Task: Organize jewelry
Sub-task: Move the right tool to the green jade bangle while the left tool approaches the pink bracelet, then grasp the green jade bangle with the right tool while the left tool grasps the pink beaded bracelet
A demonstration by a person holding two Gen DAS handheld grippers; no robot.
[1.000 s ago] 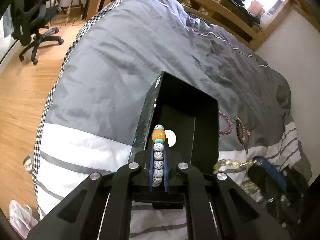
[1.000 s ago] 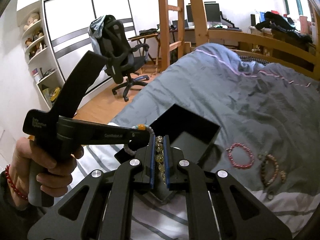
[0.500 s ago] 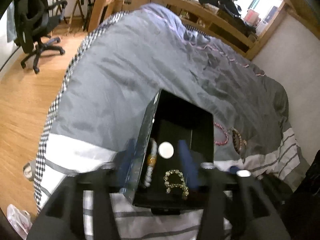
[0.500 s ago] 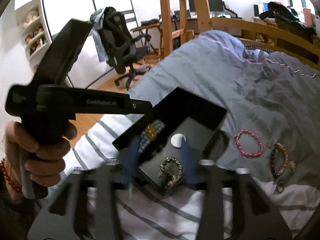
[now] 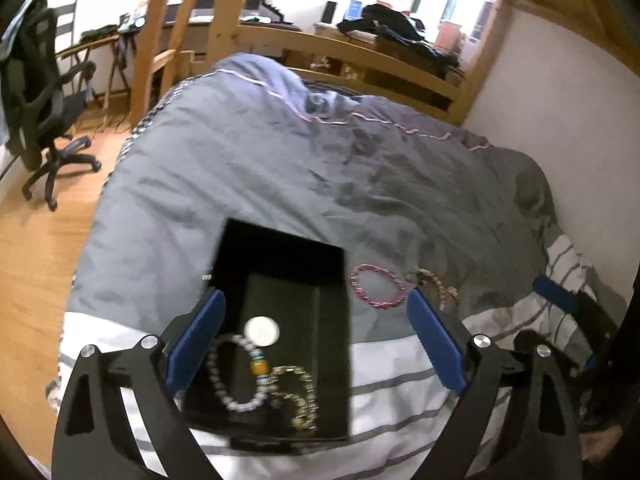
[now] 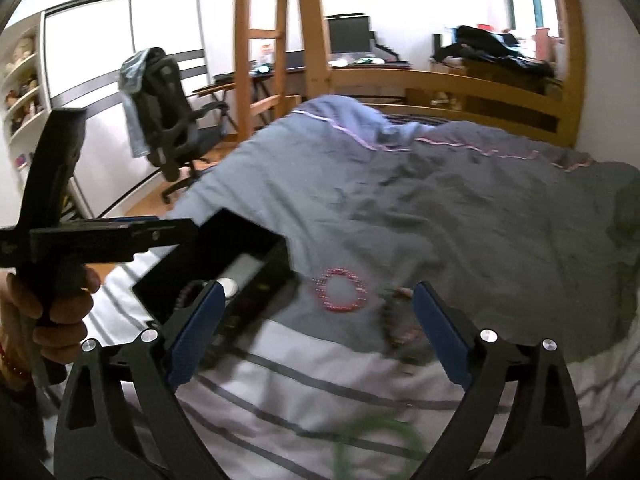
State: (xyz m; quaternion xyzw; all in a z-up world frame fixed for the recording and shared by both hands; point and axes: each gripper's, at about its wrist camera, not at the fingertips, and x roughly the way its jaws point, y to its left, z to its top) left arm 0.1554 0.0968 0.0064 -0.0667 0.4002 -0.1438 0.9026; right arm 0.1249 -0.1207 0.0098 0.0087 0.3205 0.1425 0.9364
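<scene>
A black open box point(image 5: 280, 252) lies on the grey bedspread. Inside it lie a white speckled bead bracelet with an orange bead point(image 5: 236, 380), a gold bead bracelet point(image 5: 300, 396) and a white round disc point(image 5: 262, 331). My left gripper point(image 5: 316, 332) is open and empty above the box. A pink bead bracelet point(image 5: 376, 286) and a brown bead bracelet point(image 5: 436, 286) lie on the bedspread right of the box. My right gripper point(image 6: 316, 326) is open and empty above the pink bracelet point(image 6: 340, 290); the box point(image 6: 224, 268) is at its left, the brown bracelet point(image 6: 396, 320) blurred at right.
The bed's wooden footboard point(image 5: 360, 56) stands at the back, a wall point(image 5: 560, 100) on the right. An office chair point(image 5: 36, 92) stands on the wooden floor at the left. A green blurred thing point(image 6: 376, 448) lies at the bed's near edge. The left gripper's handle point(image 6: 60, 240) is at left.
Both grippers opened and let their bracelets drop into the box. The right gripper then swung right, over the pink bracelet. The left gripper pulled back a little.
</scene>
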